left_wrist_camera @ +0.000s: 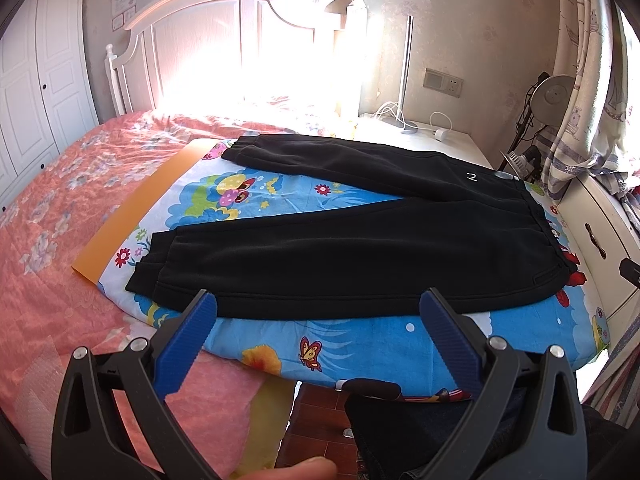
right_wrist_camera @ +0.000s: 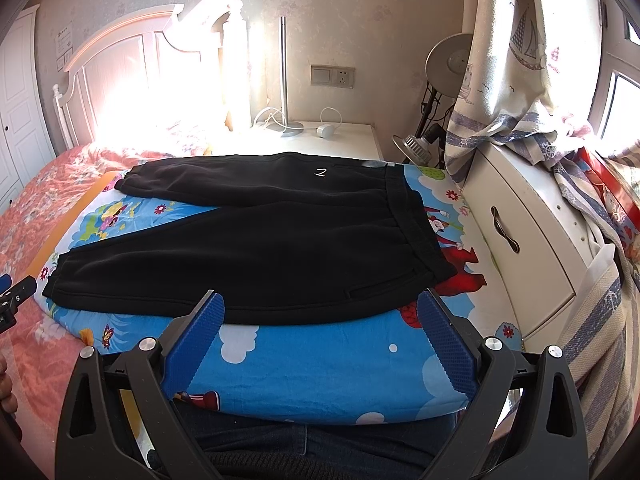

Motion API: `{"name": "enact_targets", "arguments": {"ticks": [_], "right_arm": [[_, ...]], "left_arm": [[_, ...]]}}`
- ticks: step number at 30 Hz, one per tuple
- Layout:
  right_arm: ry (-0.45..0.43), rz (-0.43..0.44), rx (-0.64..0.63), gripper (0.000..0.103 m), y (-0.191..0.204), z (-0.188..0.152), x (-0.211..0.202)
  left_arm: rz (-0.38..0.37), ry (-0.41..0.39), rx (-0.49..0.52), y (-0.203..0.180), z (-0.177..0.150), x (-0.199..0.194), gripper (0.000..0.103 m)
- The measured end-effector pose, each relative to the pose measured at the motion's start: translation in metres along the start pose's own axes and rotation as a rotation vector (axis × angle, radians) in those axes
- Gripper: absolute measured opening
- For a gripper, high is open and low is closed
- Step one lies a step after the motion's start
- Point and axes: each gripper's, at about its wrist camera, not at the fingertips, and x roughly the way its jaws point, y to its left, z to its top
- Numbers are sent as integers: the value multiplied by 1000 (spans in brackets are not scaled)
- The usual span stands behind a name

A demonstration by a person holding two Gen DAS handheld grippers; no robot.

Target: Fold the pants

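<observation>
Both tools gape before flat black pants point(left_wrist_camera: 360, 240), legs splayed apart.

Your black fleece pants point(left_wrist_camera: 360, 248) point(right_wrist_camera: 256, 248) lie flat and unfolded on the cartoon-print sheet point(left_wrist_camera: 360, 344) point(right_wrist_camera: 320, 364). Legs splay in a V toward the left, cuffs well apart. Waistband is at the right end. Small white mark on the far leg near the waist. No folds yet.

Black pants point(left_wrist_camera: 360, 240) lie flat (legs apart) before the left gripper's point(left_wrist_camera: 318, 308) spread fingers point(left_wrist_camera: 188, 340).
</observation>
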Motion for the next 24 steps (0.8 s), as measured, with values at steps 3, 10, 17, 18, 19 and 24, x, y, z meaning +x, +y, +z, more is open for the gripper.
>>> {"name": "enact_targets", "arguments": {"ticks": [3, 10, 17, 18, 19, 24], "right_arm": [[0, 0, 0, 94, 0, -1, 0], [1, 0, -1, 94, 0, -1, 0], [2, 2, -3, 94, 1, -1, 1], [7, 7, -6, 94, 2, -3, 2], [18, 16, -6, 94, 2, -4, 5], [161, 36, -17, 97, 2, -19, 38]], "left_arm": [[0, 2, 0, 0, 0, 1, 101], [-1, 1, 1, -1, -1, 1, 101], [-3, 1, -2, -1, 1, 1, 101], [-6, 2, -4, -1, 0, 2, 101], [-12, 5, -8, 0, -1, 3, 101], [-37, 2, -31, -7, -10, 27, 101]]}}
